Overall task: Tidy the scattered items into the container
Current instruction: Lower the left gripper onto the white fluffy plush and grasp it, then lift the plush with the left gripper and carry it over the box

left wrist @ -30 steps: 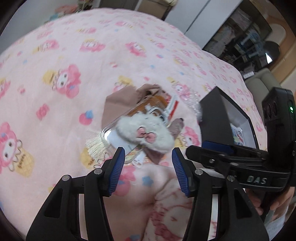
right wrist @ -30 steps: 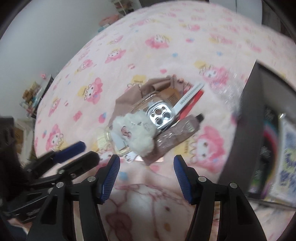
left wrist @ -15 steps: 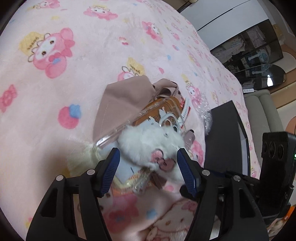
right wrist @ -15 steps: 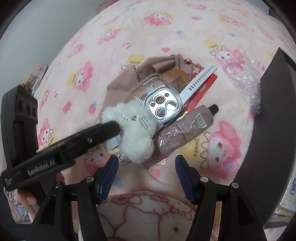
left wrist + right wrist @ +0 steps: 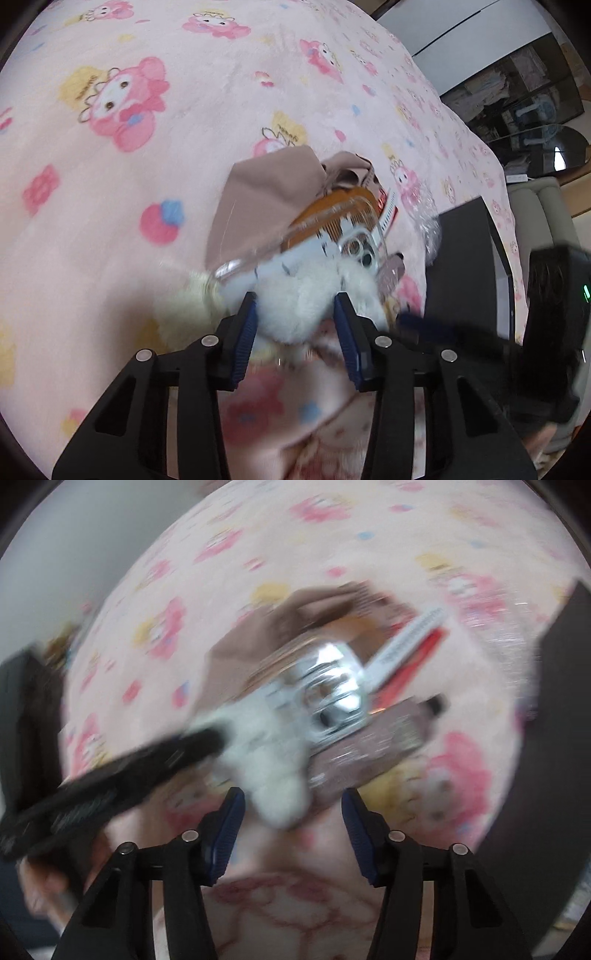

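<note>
**Left jaws on the plush charm, right jaws apart and empty**

Pile of small items on pink cartoon-print fleece blanket point(image 5: 155, 155), just beside black open-topped container box point(image 5: 465, 266). Beige folded cloth point(image 5: 266, 195) at bottom of pile. Clear plastic phone case with silver camera ring point(image 5: 354, 236) on top, long axis running diagonally from near-left to far-right, camera end toward the box. White fluffy plush charm point(image 5: 295, 310) at near end of case, cream tassel point(image 5: 192, 288) beside it, blurred. White and red flat comb-like strips point(image 5: 413, 642) and brown squeeze tube with black cap point(image 5: 384, 738) along same diagonal, cap end toward the box.

Left gripper point(image 5: 295, 328): jaws just closing, now narrow, blue pads pressed into both sides of the plush charm. Right gripper point(image 5: 291, 827): jaws also just closing, moderately apart, nothing gripped; lower edge of charm just ahead of tips, contact not discernible. Right view heavily motion-blurred.
</note>
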